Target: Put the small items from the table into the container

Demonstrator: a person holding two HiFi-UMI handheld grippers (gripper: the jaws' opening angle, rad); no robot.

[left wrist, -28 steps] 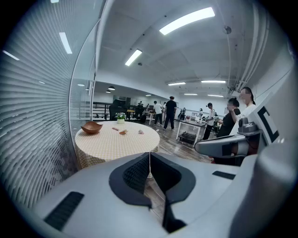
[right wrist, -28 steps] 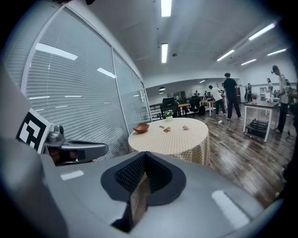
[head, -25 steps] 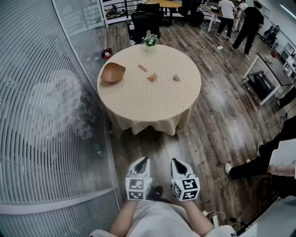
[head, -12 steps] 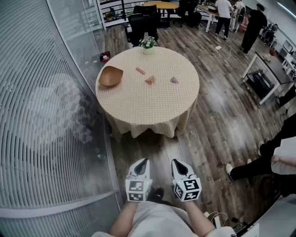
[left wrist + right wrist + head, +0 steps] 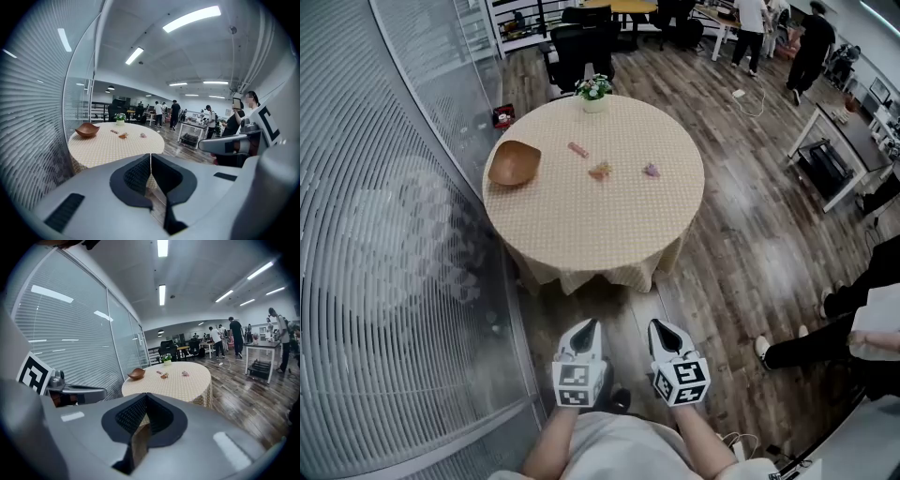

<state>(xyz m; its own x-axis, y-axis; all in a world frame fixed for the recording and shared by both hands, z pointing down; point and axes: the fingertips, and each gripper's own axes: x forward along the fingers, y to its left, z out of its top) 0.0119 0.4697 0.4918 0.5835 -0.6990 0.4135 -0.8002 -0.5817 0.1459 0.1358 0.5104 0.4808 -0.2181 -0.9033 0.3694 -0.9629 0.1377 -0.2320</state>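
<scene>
A round table (image 5: 591, 211) with a beige checked cloth stands ahead of me. On it a brown wooden bowl (image 5: 513, 162) sits at the left, and three small items lie near the middle: a pink one (image 5: 578, 150), an orange one (image 5: 600, 171) and a purple one (image 5: 652, 171). The bowl (image 5: 87, 130) and items (image 5: 123, 135) also show far off in the left gripper view, and the bowl (image 5: 136, 373) in the right gripper view. My left gripper (image 5: 589, 325) and right gripper (image 5: 660, 327) hang side by side over the floor, well short of the table. Both are shut and empty.
A curved glass wall with blinds (image 5: 384, 234) runs close along the left. A small potted plant (image 5: 593, 91) stands at the table's far edge. Office chairs (image 5: 577, 42) are behind the table, a seated person's legs (image 5: 825, 328) at the right, people standing far back.
The table has come nearer and slid slightly left in the head view as I moved forward. Both grippers stay shut, side by side.
</scene>
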